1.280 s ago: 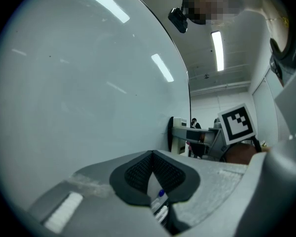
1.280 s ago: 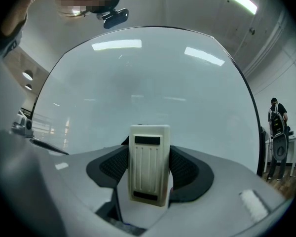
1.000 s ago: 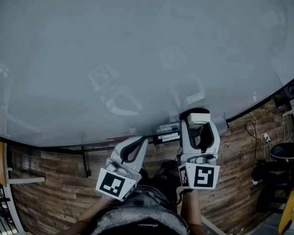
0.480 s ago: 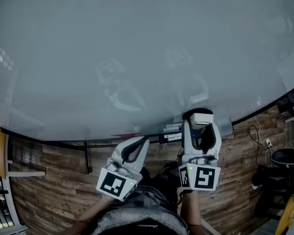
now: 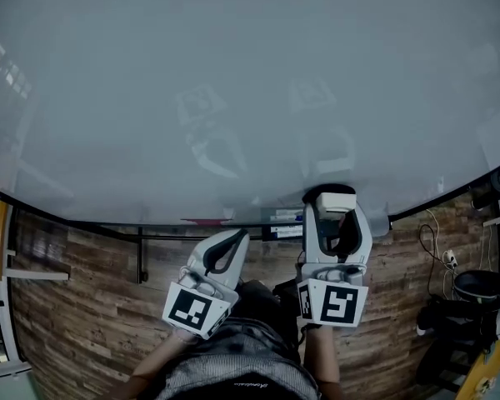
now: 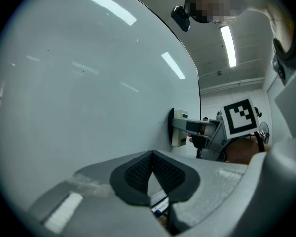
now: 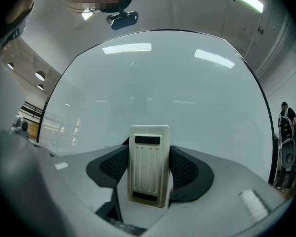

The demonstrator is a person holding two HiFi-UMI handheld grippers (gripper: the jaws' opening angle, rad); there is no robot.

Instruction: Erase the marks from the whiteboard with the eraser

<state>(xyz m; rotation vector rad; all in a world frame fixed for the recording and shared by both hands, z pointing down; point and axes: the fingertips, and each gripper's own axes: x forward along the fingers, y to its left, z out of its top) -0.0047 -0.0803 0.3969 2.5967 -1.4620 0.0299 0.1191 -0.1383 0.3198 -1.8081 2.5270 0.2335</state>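
Observation:
The whiteboard [image 5: 233,82] fills the upper head view and shows only reflections, with no marks that I can make out. My right gripper [image 5: 337,213] is shut on the white eraser [image 5: 336,198], which rests against the board's lower edge. In the right gripper view the ribbed eraser [image 7: 149,164] stands upright between the dark pads [image 7: 187,169], with the board [image 7: 163,83] behind. My left gripper [image 5: 227,242] hangs lower left, jaws shut and empty, off the board. The left gripper view has its pads [image 6: 138,174] meeting, and the eraser [image 6: 178,128] pressed on the board [image 6: 89,93].
A tray [image 5: 233,222] with markers [image 5: 283,219] runs under the board. Wood-panelled wall [image 5: 83,307] lies below it. Cables and dark equipment [image 5: 475,294] sit at the right. A person [image 7: 286,132] stands far right in the right gripper view.
The right gripper with the eraser has slid slightly left along the board's lower edge. The left gripper has hardly moved. The head view has shifted a little.

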